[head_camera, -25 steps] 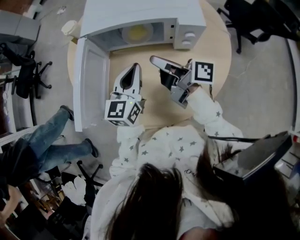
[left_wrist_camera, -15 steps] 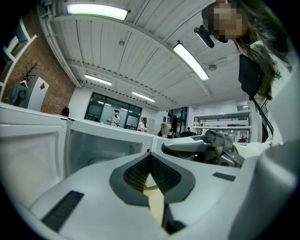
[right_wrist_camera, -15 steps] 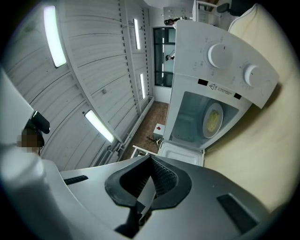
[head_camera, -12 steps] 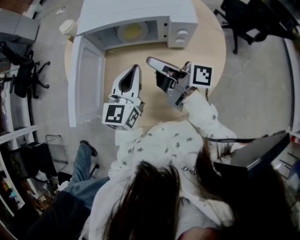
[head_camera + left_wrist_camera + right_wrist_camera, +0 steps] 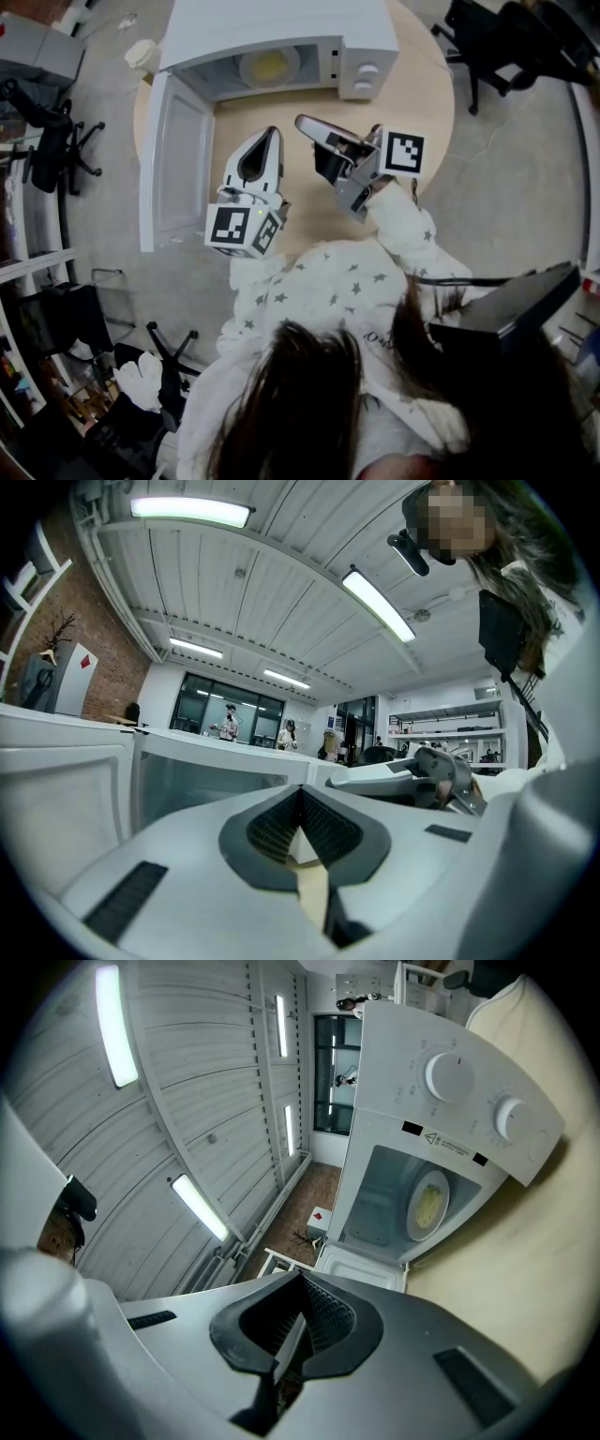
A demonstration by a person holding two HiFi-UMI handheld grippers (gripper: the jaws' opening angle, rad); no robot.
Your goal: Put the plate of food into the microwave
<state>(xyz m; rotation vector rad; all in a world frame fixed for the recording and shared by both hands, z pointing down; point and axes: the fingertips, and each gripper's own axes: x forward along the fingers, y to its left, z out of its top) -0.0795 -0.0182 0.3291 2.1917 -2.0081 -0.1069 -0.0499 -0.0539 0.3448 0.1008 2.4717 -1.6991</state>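
The white microwave (image 5: 281, 23) stands at the far side of the round wooden table (image 5: 422, 103), its door (image 5: 178, 173) swung wide open to the left. A plate with yellow food (image 5: 269, 66) rests inside the cavity; the right gripper view shows the plate (image 5: 428, 1206) there too. My left gripper (image 5: 273, 132) hovers above the table in front of the opening, shut and holding nothing. Beside it, my right gripper (image 5: 303, 120) lies tilted on its side, also shut and empty, pointing towards the microwave (image 5: 450, 1082). Neither gripper touches the plate or the door.
A pale cup (image 5: 142, 53) sits at the table's far left edge, behind the door. Office chairs (image 5: 47, 141) stand on the floor to the left, and another chair (image 5: 487, 37) at the far right. The microwave's two dials (image 5: 361, 80) face me.
Both grippers have stayed where they were. A person in jeans on the floor at the left has walked out of view.
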